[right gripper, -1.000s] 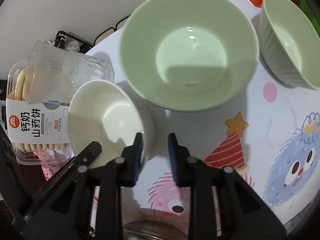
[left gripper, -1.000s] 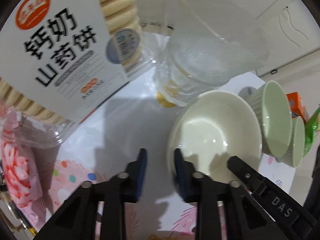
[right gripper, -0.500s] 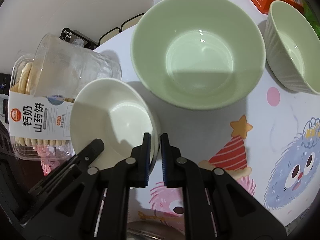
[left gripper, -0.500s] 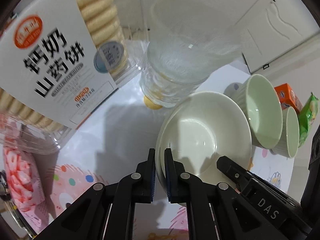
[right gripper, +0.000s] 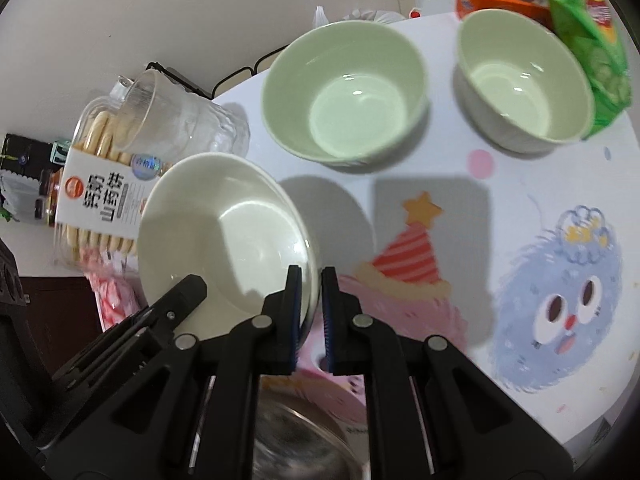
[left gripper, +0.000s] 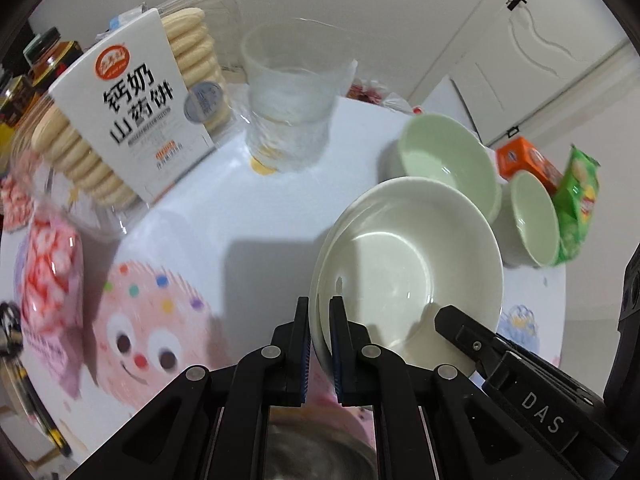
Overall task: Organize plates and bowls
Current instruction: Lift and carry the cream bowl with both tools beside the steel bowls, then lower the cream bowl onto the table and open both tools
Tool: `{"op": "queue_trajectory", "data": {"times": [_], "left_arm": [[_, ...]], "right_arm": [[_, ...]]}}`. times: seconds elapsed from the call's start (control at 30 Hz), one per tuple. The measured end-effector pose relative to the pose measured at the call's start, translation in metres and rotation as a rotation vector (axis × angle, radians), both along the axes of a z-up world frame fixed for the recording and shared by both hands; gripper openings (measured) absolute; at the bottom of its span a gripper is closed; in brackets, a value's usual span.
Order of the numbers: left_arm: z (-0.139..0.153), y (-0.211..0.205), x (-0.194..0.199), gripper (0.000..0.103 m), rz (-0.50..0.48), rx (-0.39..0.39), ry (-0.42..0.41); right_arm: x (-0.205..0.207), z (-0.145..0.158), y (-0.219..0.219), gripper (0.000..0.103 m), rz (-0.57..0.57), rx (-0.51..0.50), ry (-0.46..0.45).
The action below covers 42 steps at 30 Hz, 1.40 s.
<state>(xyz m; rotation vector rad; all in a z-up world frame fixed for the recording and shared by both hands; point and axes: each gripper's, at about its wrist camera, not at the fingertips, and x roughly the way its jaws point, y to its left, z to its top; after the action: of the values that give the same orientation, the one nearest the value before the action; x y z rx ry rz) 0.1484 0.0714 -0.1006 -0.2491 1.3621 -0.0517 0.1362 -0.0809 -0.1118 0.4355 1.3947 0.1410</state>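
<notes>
Above the cartoon-printed surface [right gripper: 520,184], a cream bowl [left gripper: 404,264] hangs tilted, pinched at opposite rims: left gripper [left gripper: 319,344] and right gripper [right gripper: 307,312] are each clamped tight on its wall. Two-sided grip likely keeps the wide bowl steady for carrying. Beyond it stand a large green bowl [right gripper: 344,92] and a smaller green bowl [right gripper: 520,80], both empty, probable nesting targets. Clear glass cup [left gripper: 292,100] looks empty; biscuit tub [left gripper: 120,120] is full.

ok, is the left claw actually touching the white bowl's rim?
Touching. The left wrist view shows the left claw shut on the white bowl, its rim pinched between both pads with no gap. The right claw clamps the opposite rim.
</notes>
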Motion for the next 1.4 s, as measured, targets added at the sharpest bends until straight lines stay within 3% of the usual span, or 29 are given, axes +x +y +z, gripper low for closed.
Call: {"op": "queue_trajectory", "data": {"times": [0.37,0.7,1.03,1.4], "left_arm": [[0.009,-0.072,-0.072,0.008,-0.029,-0.014,-0.001],[-0.03,-0.12,-0.134,0.009,-0.062,-0.043,0.087],[-0.051,-0.136,-0.15,0.009,-0.067,-0.012,0.109],[-0.048,-0.143,-0.148,0.011,-0.082,0.029,0.087]], "right_arm": [[-0.067,0.011,-0.074,0.012,0.01,-0.025,0.002],[-0.126,-0.011,-0.13,0.013,0.037,-0.063,0.049],[-0.148,-0.038,-0.14,0.013,0.067,-0.079,0.083],[-0.149,-0.045,-0.141,0.014,0.087,-0.066,0.091]]}}
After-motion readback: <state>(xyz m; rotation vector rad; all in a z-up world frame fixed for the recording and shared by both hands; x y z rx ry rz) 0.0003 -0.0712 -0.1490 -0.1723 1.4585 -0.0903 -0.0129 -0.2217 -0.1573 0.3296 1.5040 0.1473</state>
